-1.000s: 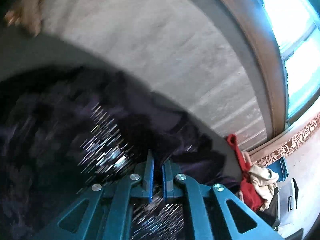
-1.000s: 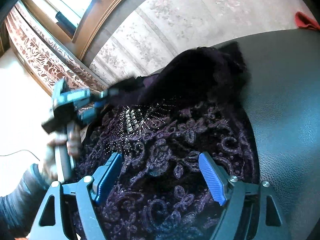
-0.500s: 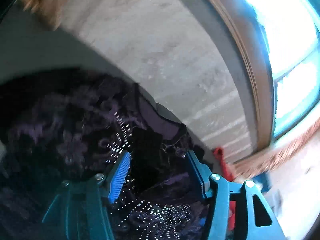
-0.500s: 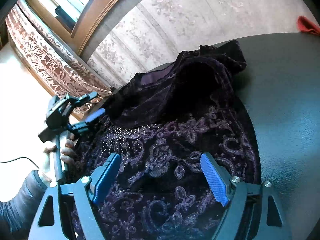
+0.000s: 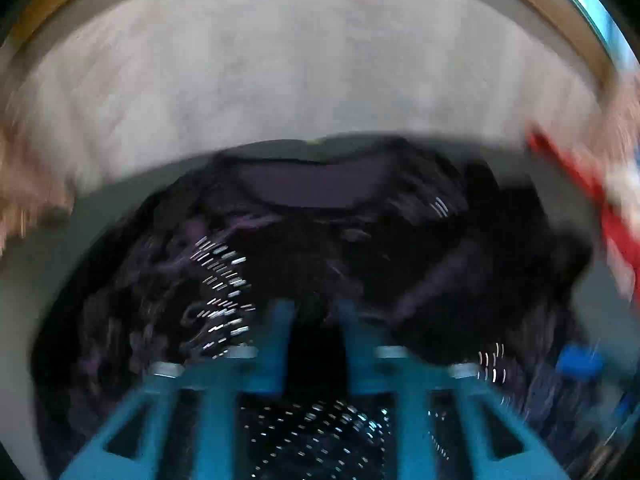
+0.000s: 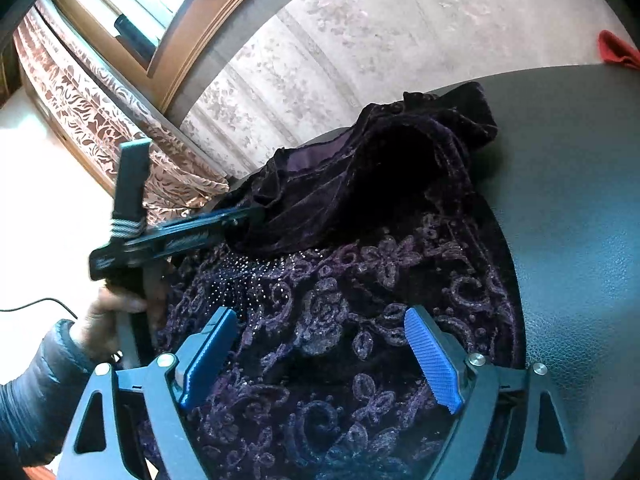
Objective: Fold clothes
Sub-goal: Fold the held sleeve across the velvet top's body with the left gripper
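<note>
Velvet, deep purple and embroidered, the garment (image 6: 360, 280) has had its neckline folded over since a second ago. It lies on the dark bench (image 6: 580, 200), spread beneath and ahead of the wide-open, empty right jaws (image 6: 320, 356). Left jaws (image 5: 314, 320) have just closed, pinching its folded edge at the far left

Setting: probably a home living room. Evidence: patterned carpet (image 6: 360, 40), lace curtain (image 6: 100, 112), wooden window frame (image 6: 200, 28), dark leather seat (image 6: 568, 208).
</note>
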`<state>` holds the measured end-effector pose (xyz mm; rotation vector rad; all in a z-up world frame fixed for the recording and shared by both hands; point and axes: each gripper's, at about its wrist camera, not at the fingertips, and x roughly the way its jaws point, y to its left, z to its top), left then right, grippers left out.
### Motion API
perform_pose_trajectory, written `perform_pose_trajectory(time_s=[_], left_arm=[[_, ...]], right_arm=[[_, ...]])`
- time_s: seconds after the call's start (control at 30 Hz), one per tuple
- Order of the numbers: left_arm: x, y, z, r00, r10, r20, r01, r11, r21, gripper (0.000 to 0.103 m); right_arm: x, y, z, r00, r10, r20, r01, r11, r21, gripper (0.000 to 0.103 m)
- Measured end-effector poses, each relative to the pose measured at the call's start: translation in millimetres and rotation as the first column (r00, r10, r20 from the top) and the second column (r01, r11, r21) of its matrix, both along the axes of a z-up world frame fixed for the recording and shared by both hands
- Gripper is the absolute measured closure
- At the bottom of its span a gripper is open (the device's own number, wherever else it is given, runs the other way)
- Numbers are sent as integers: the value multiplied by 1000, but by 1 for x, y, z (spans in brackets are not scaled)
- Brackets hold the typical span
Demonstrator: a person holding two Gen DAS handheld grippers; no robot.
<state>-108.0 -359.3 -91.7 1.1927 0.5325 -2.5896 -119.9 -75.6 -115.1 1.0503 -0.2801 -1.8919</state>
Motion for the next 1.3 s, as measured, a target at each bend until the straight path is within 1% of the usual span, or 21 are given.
perform_pose_trajectory(time_s=[0.07, 0.13, 0.17, 0.33, 0.37, 0.43, 0.47, 0.5, 0.57, 0.67, 0.7, 0.73, 0.83, 0.9, 1.0, 1.07, 1.1, 1.17, 1.2, 1.23, 1.3], left_arm=[[22, -29, -4, 992, 107, -70, -95, 984, 148, 96], [45, -56, -9, 970, 211, -123, -168, 942, 290, 97], [52, -61, -14, 965, 233, -119, -185, 931, 314, 97], [79, -75, -43, 954, 293, -59, -251, 894, 371, 96], [83, -75, -44, 953, 297, -65, -250, 887, 387, 96], [95, -76, -39, 946, 310, -96, -244, 874, 421, 83], [103, -77, -36, 938, 325, -120, -244, 866, 436, 82], [111, -78, -29, 926, 352, -135, -266, 864, 427, 80], [118, -77, -9, 911, 371, -180, -288, 885, 367, 78], [93, -61, 23, 946, 202, -254, -117, 942, 315, 74], [80, -51, 32, 953, 133, -272, -50, 955, 294, 71], [64, -37, 40, 955, 35, -293, 49, 960, 274, 64], [14, 7, 52, 933, -190, -307, 273, 928, 253, 49], [-23, 35, 51, 911, -307, -276, 370, 904, 215, 44], [-73, 66, 39, 892, -408, -195, 443, 877, 186, 44], [-90, 80, 29, 875, -462, -146, 481, 864, 147, 44], [-97, 87, 24, 865, -487, -122, 500, 857, 127, 44], [-112, 101, 14, 843, -534, -71, 538, 838, 88, 44], [-110, 98, 9, 845, -529, -81, 535, 837, 115, 44], [-105, 92, 5, 850, -517, -101, 526, 836, 154, 44], [-93, 80, 2, 872, -471, -134, 488, 855, 173, 44]], right_arm=[[0, 0, 0, 1000, 0, 0, 0, 1000, -2, 16], [0, 0, 0, 1000, 0, 1, 0, 1000, -4, 16], [-1, 1, 0, 1000, 1, 3, -1, 1000, -6, 16], [-2, 2, 0, 1000, 1, 12, -1, 1000, -14, 16], [-2, 2, 0, 1000, 1, 12, -1, 1000, -13, 16], [-3, 2, 0, 1000, 3, 13, -3, 1000, -13, 15], [-4, 2, 0, 1000, 5, 15, -5, 1000, -15, 15], [-5, 1, 0, 1000, 6, 17, -5, 1000, -16, 15], [-5, 1, 0, 1000, 8, 15, -7, 1000, -16, 14], [-5, 1, 0, 1000, 15, 15, -15, 1000, -20, 12], [-5, 1, 0, 1000, 16, 15, -16, 1000, -21, 12], [-5, 1, 0, 1000, 17, 15, -17, 1000, -22, 12], [-6, 2, -1, 1000, 19, 20, -18, 999, -37, 12], [-6, 4, -1, 999, 20, 26, -18, 999, -50, 12], [-6, 7, 1, 999, 11, 38, -9, 998, -59, 12], [-9, 12, 5, 998, 6, 60, -3, 999, -54, 15], [-13, 18, 15, 998, -10, 69, 15, 997, -71, 20], [-28, 44, 48, 997, -78, -4, 76, 982, -171, 20], [-38, 56, 63, 991, -122, -48, 111, 974, -196, 17], [-54, 63, 67, 988, -151, -40, 139, 967, -214, 15], [-92, 73, 63, 982, -185, 45, 190, 953, -235, 13]])
